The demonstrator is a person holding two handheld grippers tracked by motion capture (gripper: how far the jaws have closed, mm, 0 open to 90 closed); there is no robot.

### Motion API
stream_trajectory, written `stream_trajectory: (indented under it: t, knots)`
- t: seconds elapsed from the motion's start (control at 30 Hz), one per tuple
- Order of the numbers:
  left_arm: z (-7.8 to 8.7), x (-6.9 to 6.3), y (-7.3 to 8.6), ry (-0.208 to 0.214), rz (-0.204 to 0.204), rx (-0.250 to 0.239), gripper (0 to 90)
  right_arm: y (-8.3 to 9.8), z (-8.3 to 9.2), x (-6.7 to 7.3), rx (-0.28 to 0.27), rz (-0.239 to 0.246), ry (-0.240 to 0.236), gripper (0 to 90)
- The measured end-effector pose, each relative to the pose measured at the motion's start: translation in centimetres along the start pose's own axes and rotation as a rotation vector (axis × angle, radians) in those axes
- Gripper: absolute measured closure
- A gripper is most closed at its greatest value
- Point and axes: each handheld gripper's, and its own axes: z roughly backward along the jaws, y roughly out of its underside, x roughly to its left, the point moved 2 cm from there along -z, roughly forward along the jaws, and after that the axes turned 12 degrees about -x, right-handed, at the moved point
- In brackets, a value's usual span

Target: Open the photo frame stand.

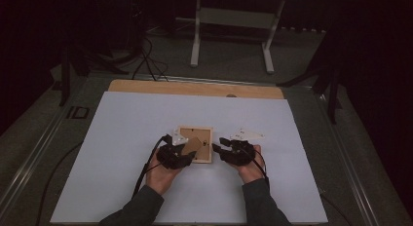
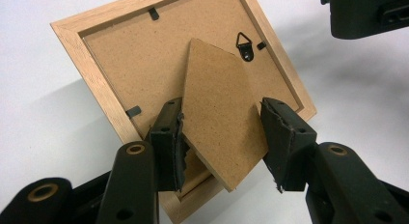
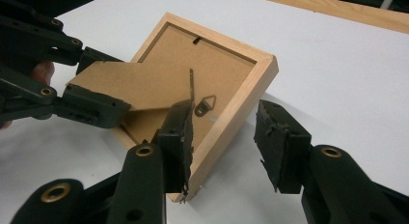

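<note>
A light wooden picture frame (image 1: 197, 130) lies face down on the white sheet, its brown backboard (image 2: 120, 50) up, with a small black hanger (image 2: 245, 44) on it. The cardboard stand flap (image 2: 217, 79) is lifted off the backboard at an angle. My left gripper (image 2: 222, 113) is shut on the flap's two side edges, and it also shows at the frame's left side (image 1: 187, 150). My right gripper (image 3: 224, 120) stands open at the frame's right rail (image 3: 260, 74). Its left jaw is over that rail and its right jaw is clear of it.
The white sheet (image 1: 122, 138) covers most of the table, with a wooden board edge (image 1: 195, 88) along the far side. Cables trail from both grippers toward the near edge. A white table stand (image 1: 231, 21) and black cables lie on the floor beyond.
</note>
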Motion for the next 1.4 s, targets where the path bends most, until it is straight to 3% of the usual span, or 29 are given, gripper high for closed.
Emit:
stream_trajectory:
  t: [0.73, 1.07, 1.4]
  knots:
    - [0.1, -0.1, 1.2, -0.014, -0.005, -0.02, 54.2, -1.0, -0.6, -0.2, 0.009, 0.022, 0.005, 53.9]
    - [0.3, -0.3, 1.5, -0.023, -0.036, -0.019, 54.1, -2.0, -2.7, -1.2, 0.037, -0.01, 0.024, 49.1]
    - [0.5, -0.7, 1.8, -0.039, -0.074, -0.013, 54.2, -1.8, -4.9, -2.1, 0.092, -0.095, -0.043, 40.6]
